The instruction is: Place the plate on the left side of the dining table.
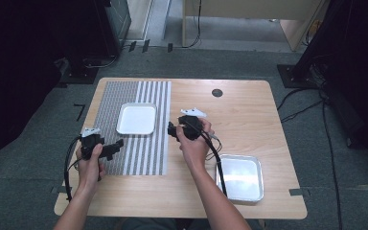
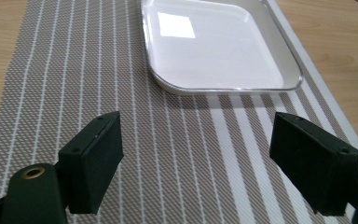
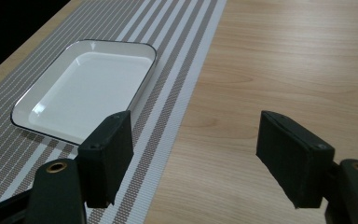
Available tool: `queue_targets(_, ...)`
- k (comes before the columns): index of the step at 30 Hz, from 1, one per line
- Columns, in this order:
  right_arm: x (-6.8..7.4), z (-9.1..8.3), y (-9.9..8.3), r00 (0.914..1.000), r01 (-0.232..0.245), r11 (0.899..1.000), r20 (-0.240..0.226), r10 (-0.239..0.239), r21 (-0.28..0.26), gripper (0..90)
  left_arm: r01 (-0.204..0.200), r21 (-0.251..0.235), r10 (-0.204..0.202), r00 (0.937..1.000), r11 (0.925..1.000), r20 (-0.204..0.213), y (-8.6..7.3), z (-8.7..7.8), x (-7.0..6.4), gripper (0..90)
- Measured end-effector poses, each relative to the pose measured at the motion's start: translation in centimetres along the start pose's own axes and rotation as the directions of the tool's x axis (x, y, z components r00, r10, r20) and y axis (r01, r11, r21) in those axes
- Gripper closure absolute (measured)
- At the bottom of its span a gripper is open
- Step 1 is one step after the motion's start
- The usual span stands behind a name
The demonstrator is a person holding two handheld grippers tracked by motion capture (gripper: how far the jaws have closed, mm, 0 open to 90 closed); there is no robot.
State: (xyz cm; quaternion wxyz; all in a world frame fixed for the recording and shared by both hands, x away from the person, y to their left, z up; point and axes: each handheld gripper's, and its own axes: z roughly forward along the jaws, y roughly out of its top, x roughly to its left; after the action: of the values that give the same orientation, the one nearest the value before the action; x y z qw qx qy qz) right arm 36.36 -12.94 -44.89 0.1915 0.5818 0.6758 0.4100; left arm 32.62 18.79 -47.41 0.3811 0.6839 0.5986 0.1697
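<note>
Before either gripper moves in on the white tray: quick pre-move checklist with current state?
1. Left gripper open, nothing between the jaws: ok.
2. Right gripper open, nothing between the jaws: ok.
3. White tray lies flat on the striped mat, nothing in it: ok.
4. Both grippers apart from the tray, no contact: ok.
5. Metal tray sits near the table's right front corner, nothing in it; right gripper's cable runs along its left edge: not ok, snag risk.
6. Mat fixed to the table: cannot tell.

High view looks down over the whole table [image 1: 249,110]. Both gripper views sit low and close, sharing the white tray [image 2: 214,46] and mat [image 3: 168,107].
</note>
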Motion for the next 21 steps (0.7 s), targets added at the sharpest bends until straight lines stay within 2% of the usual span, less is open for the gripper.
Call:
queue_targets(5,-1.1,-1.3,-0.3,1.0,-0.005,1.0,-0.007,0.005,-0.008,26.6,-0.018,0.003,0.018,0.9997,0.9998,0.016,-0.8,-0.5,-1.1,15.5)
queue_targets(8,-2.3,-2.7,-0.9,0.9999,-0.014,1.0,-0.009,0.014,-0.013,26.3,-0.051,0.01,0.05,0.9987,0.9987,0.012,-1.3,-0.7,-1.8,15.2)
queue_targets(9,-2.3,-2.7,-0.9,0.9999,-0.014,1.0,-0.009,0.014,-0.013,26.3,-0.051,0.01,0.05,0.9987,0.9987,0.012,-1.3,-0.7,-1.8,15.2)
queue_targets(12,-3.5,-3.9,-1.9,0.9999,-0.014,1.0,-0.006,0.014,-0.018,26.1,-0.046,0.004,0.046,0.9988,0.9989,0.012,-1.7,-1.0,-1.9,14.8)
queue_targets(13,-3.5,-3.9,-1.9,0.9999,-0.014,1.0,-0.006,0.014,-0.018,26.1,-0.043,0.002,0.043,0.999,0.9991,0.013,-1.9,-1.1,-1.9,14.8)
queue_targets(14,-4.2,-4.5,-2.3,0.9998,-0.019,1.0,-0.005,0.019,-0.022,26.1,-0.044,-0.004,0.044,0.999,0.999,0.011,-2.1,-1.4,-2.0,14.7)
queue_targets(21,-6.1,-6.4,-3.8,0.9998,-0.016,0.999,0.014,0.017,-0.032,26.0,-0.05,-0.026,0.05,0.9987,0.9984,0.009,-3.0,-2.2,-2.3,14.2)
